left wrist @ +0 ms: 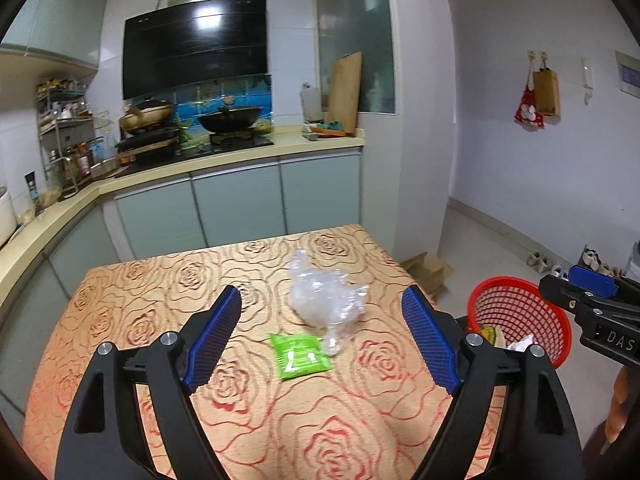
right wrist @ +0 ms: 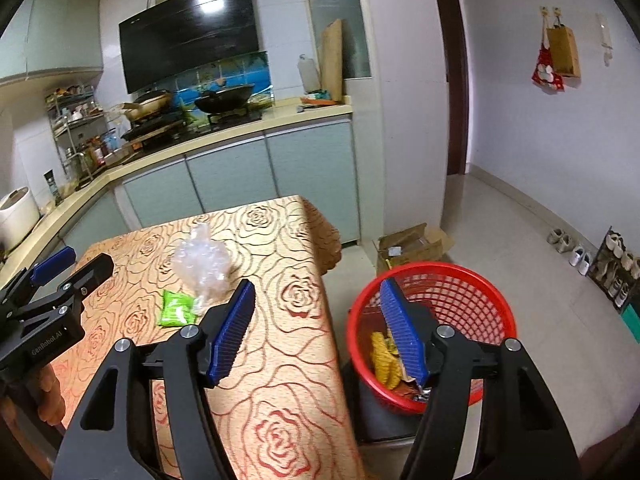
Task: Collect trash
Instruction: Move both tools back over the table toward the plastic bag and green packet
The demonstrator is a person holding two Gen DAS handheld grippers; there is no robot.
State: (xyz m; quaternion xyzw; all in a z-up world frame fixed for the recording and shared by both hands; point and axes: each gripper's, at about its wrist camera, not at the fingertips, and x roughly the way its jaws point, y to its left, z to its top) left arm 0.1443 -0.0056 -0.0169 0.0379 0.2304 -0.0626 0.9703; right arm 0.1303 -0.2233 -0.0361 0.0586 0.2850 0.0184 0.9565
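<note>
Two pieces of trash left on the worktop (left wrist: pixel 120 320); you are between pickups, both tools empty.

The green packet (left wrist: pixel 300 356) lies flat and thin, white print up, with the crumpled clear plastic bag (left wrist: pixel 324 296) touching its far corner; both sit mid-worktop, well apart from the red basket (right wrist: pixel 452 292) beside the worktop's right edge, which already holds yellow wrappers; your left tool (left wrist: pixel 322 340) hovers released, jaws astride the packet, nothing between the pads; your right tool (right wrist: pixel 318 328) hangs released by the basket; next, I judge, lower the left tool and pinch the packet's edge.
</note>
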